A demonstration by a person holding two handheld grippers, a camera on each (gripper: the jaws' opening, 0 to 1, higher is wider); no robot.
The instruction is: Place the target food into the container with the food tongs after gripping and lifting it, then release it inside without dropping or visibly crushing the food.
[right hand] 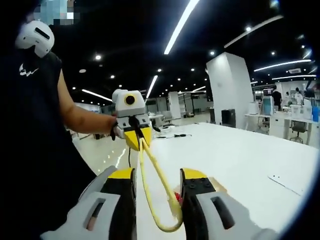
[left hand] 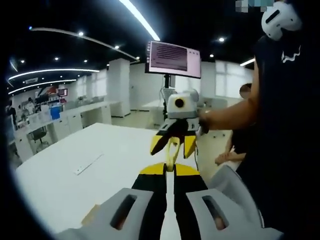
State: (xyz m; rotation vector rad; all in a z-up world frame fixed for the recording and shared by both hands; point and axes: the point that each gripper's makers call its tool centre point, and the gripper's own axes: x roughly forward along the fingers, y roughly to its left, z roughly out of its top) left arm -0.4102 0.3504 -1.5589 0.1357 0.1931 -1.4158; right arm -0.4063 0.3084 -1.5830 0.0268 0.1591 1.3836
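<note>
Between the two grippers, held up above a long white table (right hand: 250,155), hang the yellow food tongs (right hand: 155,190). From the right gripper view they run from about 11 o'clock, where the left gripper (right hand: 136,136) has its yellow jaws pinched together on one end, down to a loop at 6 o'clock that sits in the gap of the right gripper (right hand: 157,187). That loop lies against the inner face of the jaw on the view's right, beside a small red thing there that is too small to identify. The right jaws stand apart, and whether they bear on the tongs I cannot tell.

From the left gripper view the tongs (left hand: 171,155) appear as a thin yellow loop at the centre, hanging from the right gripper (left hand: 173,142) at 12 o'clock of the left gripper (left hand: 169,172), whose black and yellow jaws lie close together with only a pale strip between them.

No food or container is identifiable in either view.

A person's bare forearm (left hand: 227,116) reaches in from 3 o'clock in the left gripper view; the dark shirt (left hand: 285,125) fills that side. A monitor (left hand: 173,59) on a stand rises behind at 12 o'clock.
</note>
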